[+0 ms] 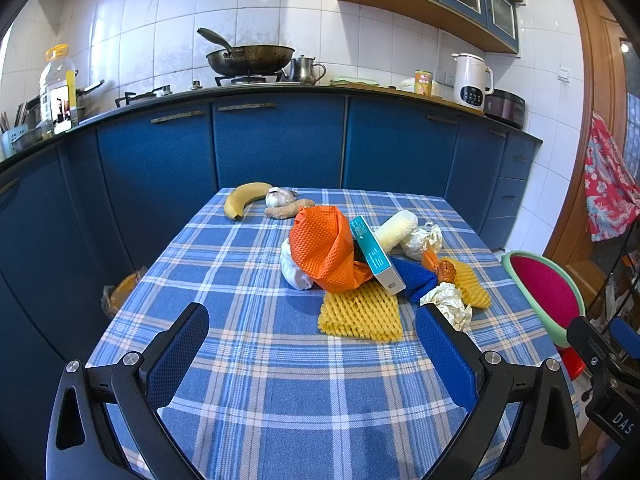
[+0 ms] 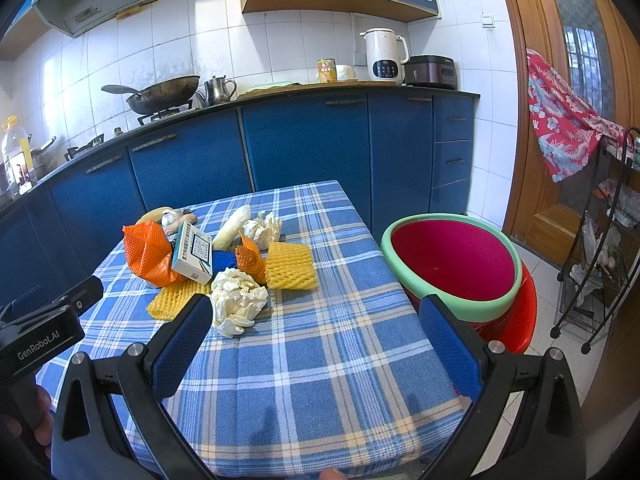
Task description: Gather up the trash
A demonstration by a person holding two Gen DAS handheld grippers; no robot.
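A pile of trash lies mid-table: orange foam net [image 1: 322,246] [image 2: 146,252], teal-and-white carton [image 1: 376,256] [image 2: 194,254], yellow foam nets [image 1: 360,314] [image 2: 290,266], crumpled white paper [image 1: 450,304] [image 2: 238,300], a white foam sleeve [image 1: 396,230] [image 2: 232,222] and a blue piece [image 1: 414,278]. A red basin with a green rim [image 2: 452,264] [image 1: 544,292] stands right of the table. My left gripper [image 1: 312,332] is open and empty, in front of the pile. My right gripper [image 2: 316,320] is open and empty, with the crumpled paper just beyond its left finger.
A banana [image 1: 246,198], garlic [image 1: 278,198] and ginger [image 1: 288,210] lie at the table's far edge. Blue kitchen cabinets [image 1: 280,140] stand behind the checked tablecloth [image 1: 280,380]. A bagged bin [image 1: 120,290] sits on the floor at left. A wire rack [image 2: 596,248] stands at right.
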